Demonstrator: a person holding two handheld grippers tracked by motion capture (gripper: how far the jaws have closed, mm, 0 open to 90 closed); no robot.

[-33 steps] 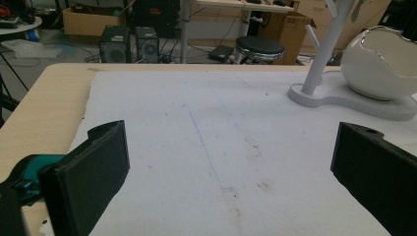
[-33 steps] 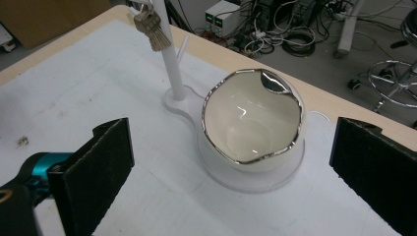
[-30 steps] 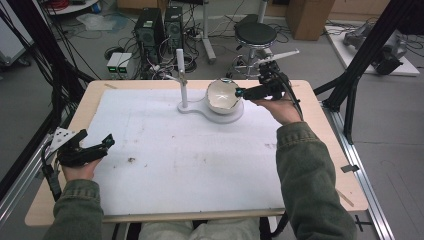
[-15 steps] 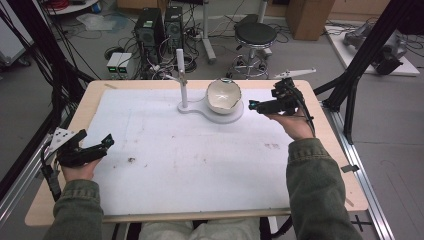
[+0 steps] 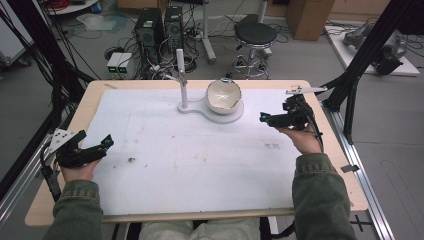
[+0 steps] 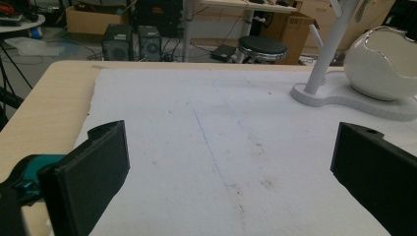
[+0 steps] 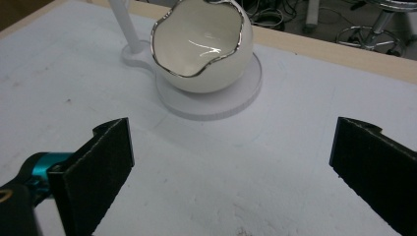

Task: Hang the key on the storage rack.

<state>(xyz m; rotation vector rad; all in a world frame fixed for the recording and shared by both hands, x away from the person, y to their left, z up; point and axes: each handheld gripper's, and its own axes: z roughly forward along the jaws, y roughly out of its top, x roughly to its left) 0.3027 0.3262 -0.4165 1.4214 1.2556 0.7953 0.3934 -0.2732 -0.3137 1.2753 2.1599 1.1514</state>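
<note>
On the left edge of the worktop (image 5: 60,200) the left gripper (image 5: 102,146) just sits there, jaws spread wide, nothing in them. Moving right, the white egg-shaped bowl (image 5: 223,96) stands on its round white stand (image 5: 210,111) at the back middle, next to the stand's upright post (image 5: 182,80). The right gripper (image 5: 263,118) hovers just off to the bowl's right, jaws wide apart and empty too. Looks like a between-steps moment; I'd guess the next move needs lining up on that thin wavy rim carefully.
</note>
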